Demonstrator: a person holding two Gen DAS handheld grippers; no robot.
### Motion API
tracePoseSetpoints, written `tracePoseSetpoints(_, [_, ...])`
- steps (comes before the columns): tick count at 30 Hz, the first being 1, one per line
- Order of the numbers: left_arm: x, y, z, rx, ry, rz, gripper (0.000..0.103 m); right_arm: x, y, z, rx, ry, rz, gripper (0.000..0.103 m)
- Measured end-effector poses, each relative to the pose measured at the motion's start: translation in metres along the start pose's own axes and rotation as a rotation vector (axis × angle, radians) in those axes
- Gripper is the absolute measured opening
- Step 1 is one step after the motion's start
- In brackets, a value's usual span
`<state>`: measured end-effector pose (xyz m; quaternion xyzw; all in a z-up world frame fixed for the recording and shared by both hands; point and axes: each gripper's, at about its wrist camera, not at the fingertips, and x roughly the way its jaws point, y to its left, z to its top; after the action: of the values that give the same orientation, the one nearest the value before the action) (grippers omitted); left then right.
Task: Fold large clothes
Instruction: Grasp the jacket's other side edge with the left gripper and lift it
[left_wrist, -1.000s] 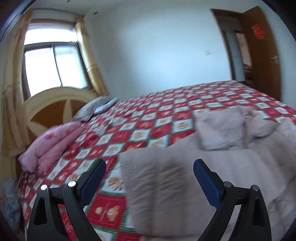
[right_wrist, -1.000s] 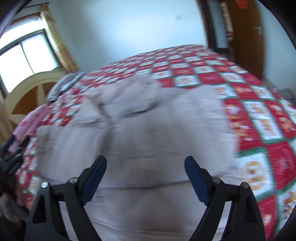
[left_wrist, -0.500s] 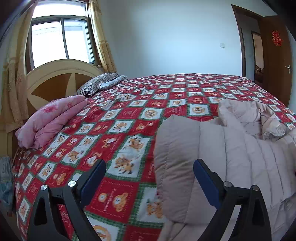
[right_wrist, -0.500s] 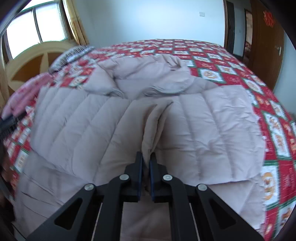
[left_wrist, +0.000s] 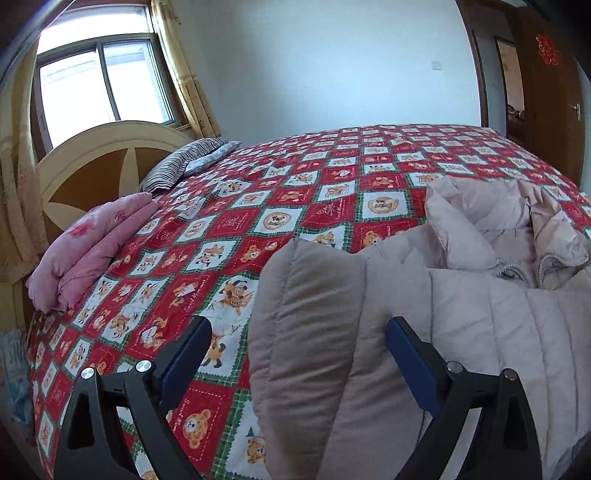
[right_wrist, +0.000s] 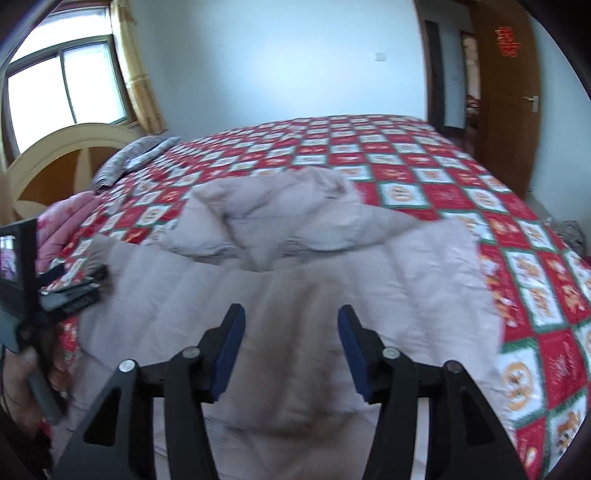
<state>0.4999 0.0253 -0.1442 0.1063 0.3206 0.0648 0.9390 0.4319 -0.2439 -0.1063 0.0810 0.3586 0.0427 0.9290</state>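
Note:
A large beige quilted down coat (right_wrist: 295, 266) lies spread on the bed, its hood (right_wrist: 280, 206) bunched at the far end. In the left wrist view the coat's folded left edge (left_wrist: 314, 332) rises between my fingers. My left gripper (left_wrist: 299, 343) is open around that edge without pinching it. My right gripper (right_wrist: 288, 332) is open and empty, just above the coat's near middle. The left gripper's body (right_wrist: 33, 277) shows at the left edge of the right wrist view.
The bed has a red, white and green bear-patterned cover (left_wrist: 295, 192). A folded pink blanket (left_wrist: 92, 243) and a striped pillow (left_wrist: 184, 162) lie by the round headboard (left_wrist: 92, 162). A window is at the left; a wooden door (right_wrist: 506, 92) stands open at the right.
My right gripper was shut on a pinch of the coat half a second ago; it has let go, opened and pulled back. The left gripper has moved closer over the coat's left edge.

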Motion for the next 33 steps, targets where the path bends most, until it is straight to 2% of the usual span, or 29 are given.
tracePoseSetpoints(4, [0.009,-0.011,-0.008,0.046,0.008,0.011,0.096,0.031,0.019,0.000,-0.018,0.056,0.039,0.055])
tracePoseSetpoints(10, [0.023,-0.019,-0.019,0.054,0.029,0.002,0.096,0.062,0.016,-0.019,-0.029,0.115,0.013,0.055])
tracePoseSetpoints(20, [0.035,-0.025,-0.026,0.060,0.053,-0.008,0.096,0.071,0.019,-0.032,-0.065,0.115,0.001,0.056])
tracePoseSetpoints(27, [0.051,-0.029,-0.028,0.068,0.131,-0.001,0.100,0.077,0.028,-0.037,-0.122,0.125,-0.058,0.057])
tracePoseSetpoints(33, [0.053,-0.029,-0.028,0.071,0.154,0.000,0.101,0.079,0.023,-0.038,-0.108,0.119,-0.039,0.057])
